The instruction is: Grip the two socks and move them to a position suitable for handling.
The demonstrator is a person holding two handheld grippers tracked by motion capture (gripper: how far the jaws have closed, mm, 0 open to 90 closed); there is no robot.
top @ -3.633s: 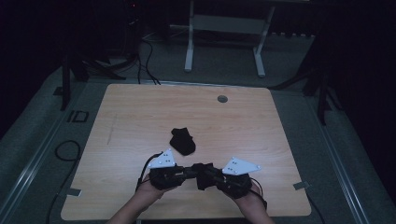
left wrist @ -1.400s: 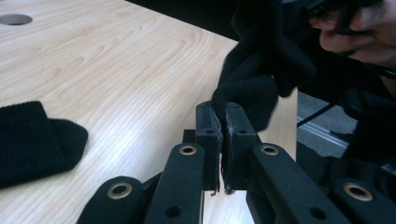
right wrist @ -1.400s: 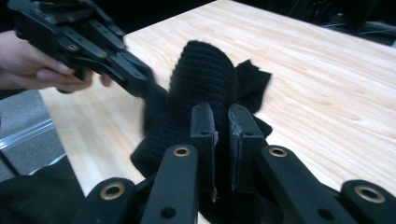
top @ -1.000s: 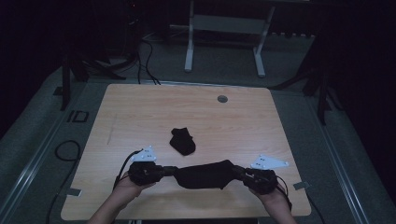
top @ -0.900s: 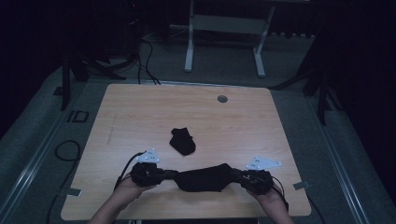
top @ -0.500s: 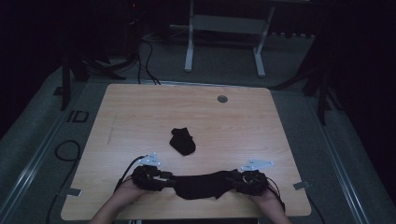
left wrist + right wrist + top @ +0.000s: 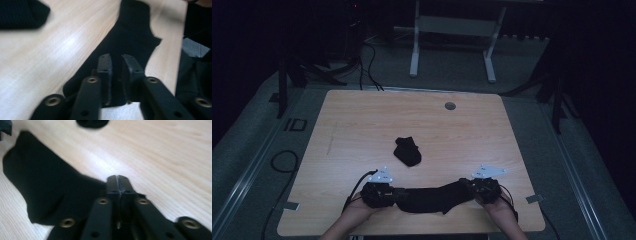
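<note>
Stretched sock [image 7: 432, 197] lowered onto table [image 7: 362, 125], folded sock [image 7: 407, 151] beyond

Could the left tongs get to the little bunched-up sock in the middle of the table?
Probably yes. The bunched sock lies apart on bare table, nothing between. But the left tongs sit at one end of the long sock and would leave it first.

right gripper [image 7: 117, 178] pinching black sock [image 7: 45, 195] edge

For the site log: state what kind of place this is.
Probably a dim lab or recording studio, not a home: a lone wooden table on grey carpet, cables trailing over the floor, and a white metal stand behind.
</note>
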